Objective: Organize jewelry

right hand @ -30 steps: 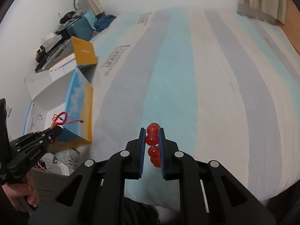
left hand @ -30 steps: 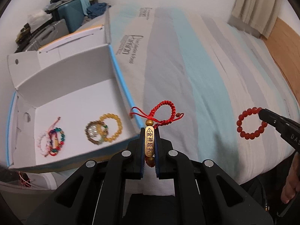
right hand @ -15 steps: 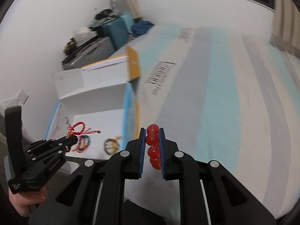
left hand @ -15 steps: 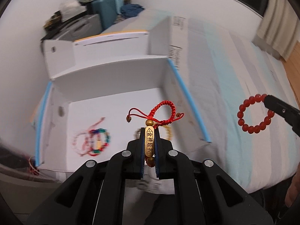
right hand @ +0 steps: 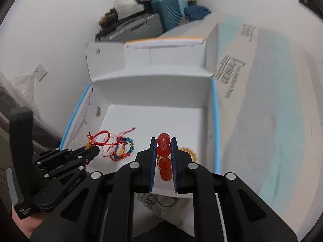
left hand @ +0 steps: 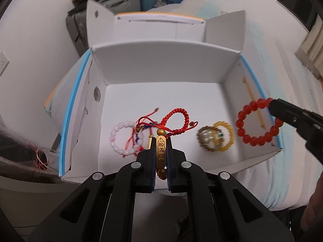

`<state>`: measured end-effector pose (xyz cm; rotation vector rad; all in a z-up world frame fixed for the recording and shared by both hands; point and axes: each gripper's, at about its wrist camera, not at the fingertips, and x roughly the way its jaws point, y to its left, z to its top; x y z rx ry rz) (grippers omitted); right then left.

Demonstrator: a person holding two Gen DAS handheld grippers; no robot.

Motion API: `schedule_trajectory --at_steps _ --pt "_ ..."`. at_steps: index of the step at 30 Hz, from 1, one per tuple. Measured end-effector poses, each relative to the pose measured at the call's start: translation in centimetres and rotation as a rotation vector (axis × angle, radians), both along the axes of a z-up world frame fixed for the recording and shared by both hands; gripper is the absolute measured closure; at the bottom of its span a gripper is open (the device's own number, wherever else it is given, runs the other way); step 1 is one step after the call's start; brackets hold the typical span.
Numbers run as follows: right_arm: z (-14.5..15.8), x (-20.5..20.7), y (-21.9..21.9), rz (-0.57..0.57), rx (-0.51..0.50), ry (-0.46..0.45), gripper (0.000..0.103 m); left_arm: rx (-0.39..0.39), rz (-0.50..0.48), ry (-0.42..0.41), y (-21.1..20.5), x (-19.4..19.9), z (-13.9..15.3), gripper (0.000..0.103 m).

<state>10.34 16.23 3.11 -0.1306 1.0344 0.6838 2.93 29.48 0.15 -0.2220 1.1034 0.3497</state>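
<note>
Hovering over the open white box (left hand: 161,74), both tools carry jewelry. The left tool (left hand: 161,155) is clamped on the gold bar of a red cord charm bracelet (left hand: 161,151), pinched along the bar's length so the braided loop stands free ahead of the fingertips and can drop clear. The right tool (right hand: 164,157) is squeezed on a red bead bracelet (right hand: 164,151), a few beads caught between the pads; from the left wrist view the rest of the ring hangs open beside the box's right wall.

Below and ahead of the left tool, on the box floor, lies a white bead bracelet (left hand: 121,139) tangled with a multicoloured one, and off to the tool's right an amber bracelet (left hand: 224,137) overlaps a brownish one (left hand: 207,138). My read: both pieces are lined up for release inside the box, each near its like. The box sits on the striped bed (right hand: 272,111).
</note>
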Motion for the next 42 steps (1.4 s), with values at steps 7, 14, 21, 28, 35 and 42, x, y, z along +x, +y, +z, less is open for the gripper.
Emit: schedule_trajectory --at_steps 7,14,21,28,35,42 --pt "-4.3 1.2 2.3 0.009 -0.064 0.071 0.09 -0.037 0.018 0.066 2.8 0.7 -3.3 0.096" --pt "-7.0 2.0 3.1 0.005 -0.1 0.118 0.09 -0.059 0.022 0.131 3.6 1.3 -5.8 0.096" --pt "-8.3 2.5 3.3 -0.012 -0.116 0.145 0.09 -0.078 0.018 0.175 3.8 2.0 -7.2 0.095" --pt "-8.4 2.3 3.0 -0.031 -0.123 0.149 0.088 -0.074 0.028 0.182 3.8 2.1 -7.3 0.09" --pt "-6.1 1.3 2.0 -0.042 -0.088 0.099 0.061 -0.039 0.027 0.122 3.2 0.9 -5.0 0.054" --pt "-3.5 -0.8 0.2 -0.06 -0.053 0.028 0.031 -0.007 0.021 0.016 2.4 -2.1 -1.8 0.03"
